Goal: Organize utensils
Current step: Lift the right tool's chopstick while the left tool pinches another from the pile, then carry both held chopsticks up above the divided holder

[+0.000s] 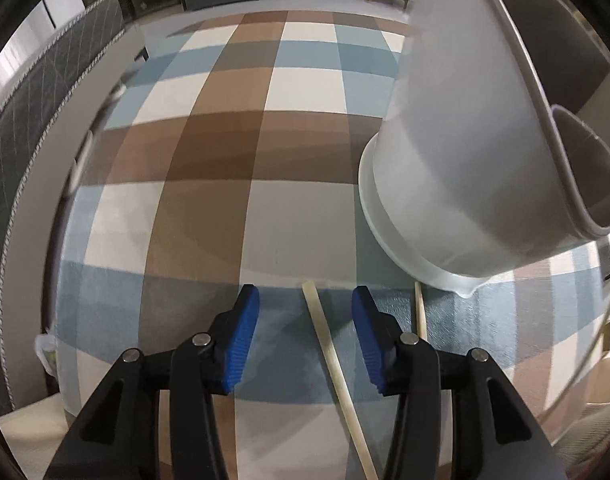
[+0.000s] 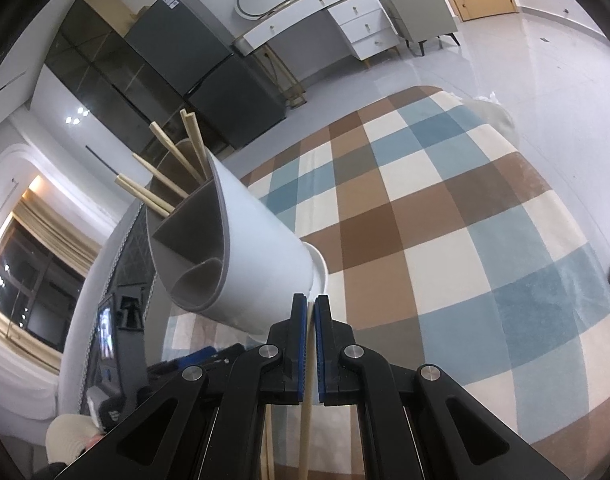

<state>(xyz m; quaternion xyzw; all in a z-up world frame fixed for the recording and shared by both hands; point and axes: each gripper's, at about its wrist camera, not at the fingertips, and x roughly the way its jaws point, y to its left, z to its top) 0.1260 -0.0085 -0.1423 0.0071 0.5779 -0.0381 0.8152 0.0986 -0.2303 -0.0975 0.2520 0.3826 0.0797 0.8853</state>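
A white utensil holder (image 1: 461, 152) with grey inner dividers stands at the right on a glass table. In the right wrist view the holder (image 2: 257, 256) has several wooden chopsticks (image 2: 177, 160) standing in its far compartment. My left gripper (image 1: 305, 300) is open, its blue pads either side of a chopstick (image 1: 329, 348) lying on the glass. A second chopstick (image 1: 420, 312) lies to the right, by the holder's base. My right gripper (image 2: 312, 308) is shut on a chopstick (image 2: 307, 412), just in front of the holder's base.
The glass table top (image 1: 65, 184) shows a checked rug (image 1: 233, 152) on the floor below. A dark quilted seat (image 1: 21, 128) is at the left. Cabinets (image 2: 165, 64) and a white desk (image 2: 325, 16) stand far back.
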